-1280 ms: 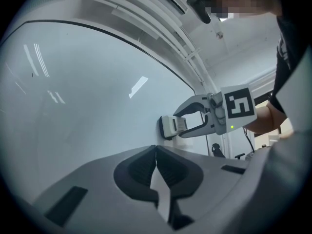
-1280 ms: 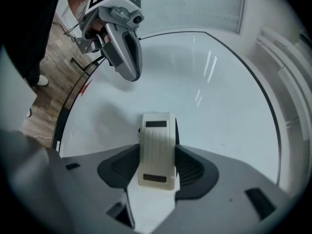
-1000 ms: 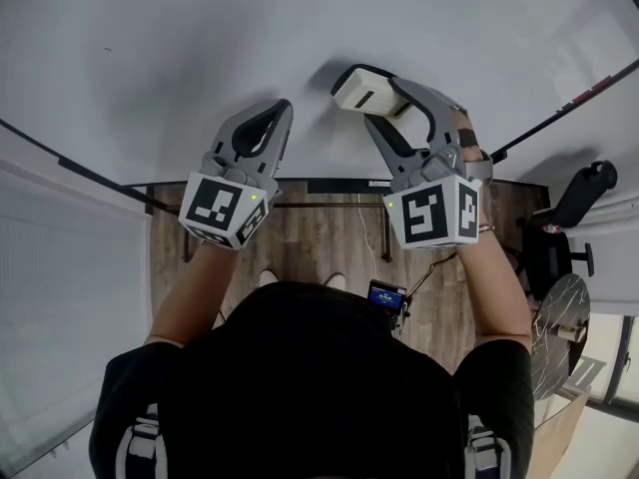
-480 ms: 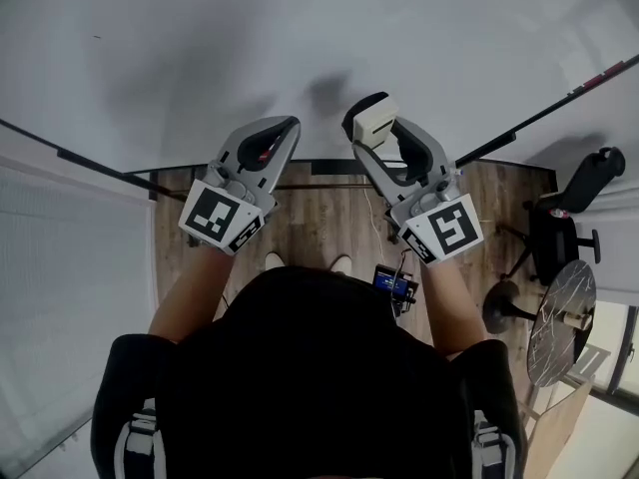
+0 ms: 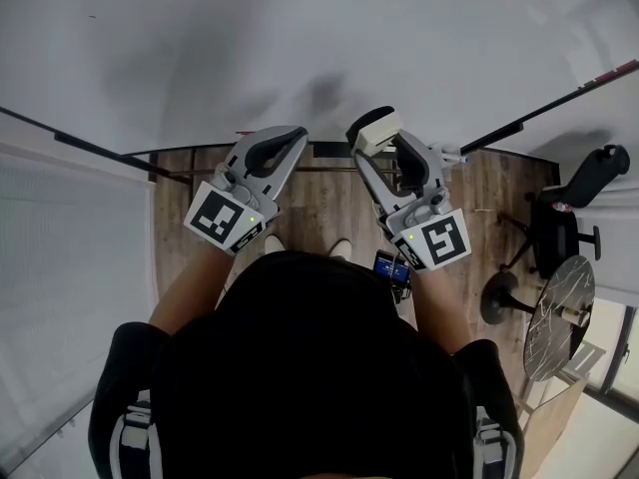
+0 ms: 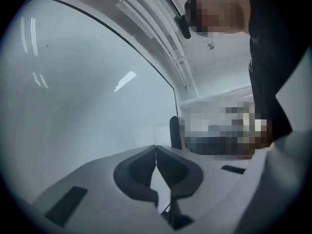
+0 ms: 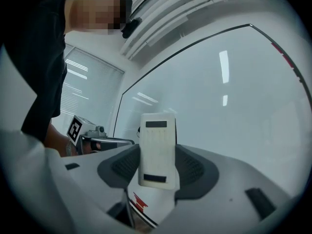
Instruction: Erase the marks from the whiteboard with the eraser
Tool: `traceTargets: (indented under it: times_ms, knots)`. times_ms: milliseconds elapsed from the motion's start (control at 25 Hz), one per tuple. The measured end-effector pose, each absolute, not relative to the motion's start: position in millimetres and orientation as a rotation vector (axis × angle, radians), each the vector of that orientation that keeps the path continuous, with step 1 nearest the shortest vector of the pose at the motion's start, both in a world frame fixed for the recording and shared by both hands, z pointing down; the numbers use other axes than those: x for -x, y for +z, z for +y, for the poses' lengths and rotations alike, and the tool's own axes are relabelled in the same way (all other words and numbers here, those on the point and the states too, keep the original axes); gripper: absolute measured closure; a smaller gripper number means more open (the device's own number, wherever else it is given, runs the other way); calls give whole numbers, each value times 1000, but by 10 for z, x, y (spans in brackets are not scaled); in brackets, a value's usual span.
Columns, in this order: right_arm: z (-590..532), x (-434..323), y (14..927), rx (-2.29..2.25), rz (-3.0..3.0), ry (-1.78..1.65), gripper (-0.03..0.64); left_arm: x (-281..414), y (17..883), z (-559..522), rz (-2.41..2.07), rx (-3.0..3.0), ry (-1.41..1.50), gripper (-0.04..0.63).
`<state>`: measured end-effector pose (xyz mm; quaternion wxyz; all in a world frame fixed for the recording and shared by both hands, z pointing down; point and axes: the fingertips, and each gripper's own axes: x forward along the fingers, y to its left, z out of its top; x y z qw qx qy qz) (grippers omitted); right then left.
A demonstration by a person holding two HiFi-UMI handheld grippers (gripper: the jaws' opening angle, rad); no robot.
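Observation:
The whiteboard [image 5: 300,38] fills the upper head view, white with faint grey shading and one tiny dark speck [image 5: 91,15] at its upper left. My right gripper [image 5: 376,140] is shut on a cream block eraser [image 5: 379,125], held near the board's lower edge. In the right gripper view the eraser [image 7: 157,140] stands upright between the jaws of the right gripper [image 7: 157,156], with the whiteboard [image 7: 224,101] beyond it. My left gripper [image 5: 296,136] is shut and holds nothing. In its own view the left gripper [image 6: 156,150] has its pads pressed together beside the whiteboard [image 6: 73,106].
Below the board lies a wooden floor [image 5: 319,208]. A black office chair [image 5: 574,203] and a round table [image 5: 554,327] stand at the right. Window blinds [image 5: 70,267] cover the left. A small device with a blue screen [image 5: 392,266] hangs at the person's waist.
Both grippers have come down from the board's face toward its lower edge. The right gripper kept hold of the eraser and drew closer to the left one.

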<state>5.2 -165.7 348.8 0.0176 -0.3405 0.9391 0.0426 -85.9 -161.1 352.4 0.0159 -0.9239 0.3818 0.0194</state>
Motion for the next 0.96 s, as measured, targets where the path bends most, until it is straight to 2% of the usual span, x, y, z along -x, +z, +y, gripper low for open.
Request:
traceTargets:
  times_ms: [960]
  knots:
    - [-1554, 18, 3749, 1007, 2945, 39, 390, 841, 3648, -1514, 1197, 2894, 46, 589]
